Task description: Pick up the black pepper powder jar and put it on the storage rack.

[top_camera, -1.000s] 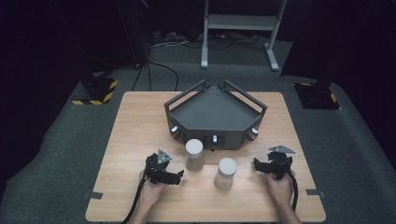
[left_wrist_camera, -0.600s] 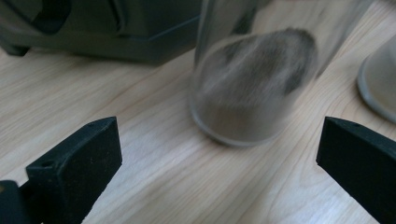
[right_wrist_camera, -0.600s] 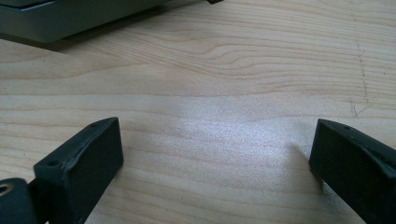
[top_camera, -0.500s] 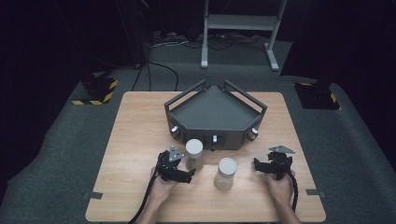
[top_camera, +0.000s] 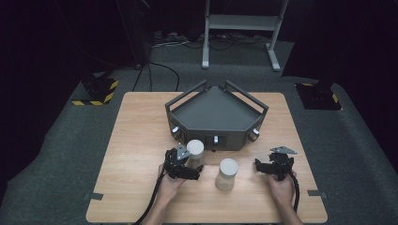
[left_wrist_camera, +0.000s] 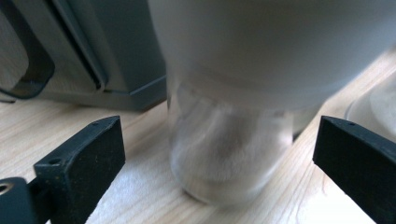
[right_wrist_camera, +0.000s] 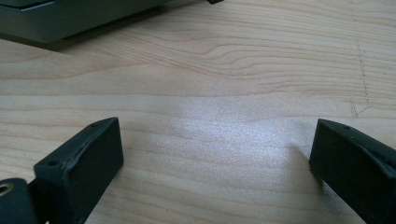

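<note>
Your left gripper (top_camera: 193,165) has slid in toward the rear jar (top_camera: 195,152) since a second ago, and its jaws have just been closing a little, with that jar now between them. In the left gripper view the clear jar body (left_wrist_camera: 229,149) with its white lid (left_wrist_camera: 275,42) is standing upright between the two black jaws, gaps showing on both sides, so the pads are not pressing on it yet and the gripper is still released. You are holding it low over the wooden table (top_camera: 136,154), with the jar sitting just in front of the dark grey angular tray (top_camera: 216,112). The second white-lidded jar (top_camera: 227,173) is standing nearer to you and to the right, close to the first but apart from it. Your right gripper (top_camera: 268,167) is staying where it was, well to the right of both jars; in the right gripper view its jaws are standing wide over bare wood, grasping nothing.
</note>
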`<state>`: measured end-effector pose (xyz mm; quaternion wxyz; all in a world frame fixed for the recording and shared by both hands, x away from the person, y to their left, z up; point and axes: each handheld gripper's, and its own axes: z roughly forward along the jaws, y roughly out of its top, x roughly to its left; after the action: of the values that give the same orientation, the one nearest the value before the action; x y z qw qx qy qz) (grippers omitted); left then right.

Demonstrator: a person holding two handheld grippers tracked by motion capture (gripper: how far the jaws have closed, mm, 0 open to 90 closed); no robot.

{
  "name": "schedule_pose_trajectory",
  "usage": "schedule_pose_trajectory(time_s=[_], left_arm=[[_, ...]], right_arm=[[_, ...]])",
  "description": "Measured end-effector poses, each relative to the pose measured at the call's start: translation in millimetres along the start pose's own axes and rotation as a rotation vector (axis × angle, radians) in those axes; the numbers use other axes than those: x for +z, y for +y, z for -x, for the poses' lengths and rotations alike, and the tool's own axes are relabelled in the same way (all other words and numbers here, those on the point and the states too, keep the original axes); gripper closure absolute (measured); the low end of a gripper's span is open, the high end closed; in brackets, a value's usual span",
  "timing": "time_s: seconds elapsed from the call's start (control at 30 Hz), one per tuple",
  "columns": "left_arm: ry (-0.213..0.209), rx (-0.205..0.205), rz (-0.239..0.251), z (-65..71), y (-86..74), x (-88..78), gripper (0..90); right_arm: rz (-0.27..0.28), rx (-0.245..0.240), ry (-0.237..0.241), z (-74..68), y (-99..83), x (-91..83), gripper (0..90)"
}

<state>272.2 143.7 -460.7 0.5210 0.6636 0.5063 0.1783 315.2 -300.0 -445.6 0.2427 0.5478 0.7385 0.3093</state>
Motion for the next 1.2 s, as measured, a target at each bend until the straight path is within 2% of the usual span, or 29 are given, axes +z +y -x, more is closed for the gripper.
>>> schedule_pose_trajectory(time_s=[0.23, 0.4, 0.53, 0.83, 0.9, 0.97, 1.1, 1.2], left_arm=[[-0.010, -0.036, 0.021, 2.8, 7.0, 8.0, 7.6], [-0.001, -0.028, 0.035, 8.4, 8.0, 13.6, 11.8], [0.004, -0.042, 0.060, 12.2, 7.0, 17.1, 17.8], [0.026, -0.020, 0.088, 19.6, 3.9, 20.4, 33.0], [0.030, -0.006, 0.093, 21.3, 2.9, 20.9, 33.9], [0.027, -0.010, 0.092, 20.5, 3.8, 21.1, 34.4], [0.021, 0.001, 0.070, 19.2, 8.6, 20.6, 34.7], [0.032, 0.015, 0.070, 22.4, 9.0, 21.3, 34.9]], right_arm=[[0.000, -0.001, 0.000, 0.1, 0.0, 0.0, 2.1], [0.000, 0.000, 0.000, 0.0, 0.0, 0.0, 2.1], [0.000, 0.000, 0.000, 0.0, 0.0, 0.0, 2.1], [0.000, 0.000, 0.000, 0.0, 0.0, 0.0, 2.1], [0.000, -0.001, 0.000, 0.1, -0.1, 0.0, 2.1], [0.000, 0.000, 0.000, 0.0, 0.0, 0.0, 2.1], [0.001, -0.003, 0.001, 0.3, 0.0, 0.2, 2.4], [0.001, -0.003, 0.001, 0.3, 0.1, 0.2, 2.4]])
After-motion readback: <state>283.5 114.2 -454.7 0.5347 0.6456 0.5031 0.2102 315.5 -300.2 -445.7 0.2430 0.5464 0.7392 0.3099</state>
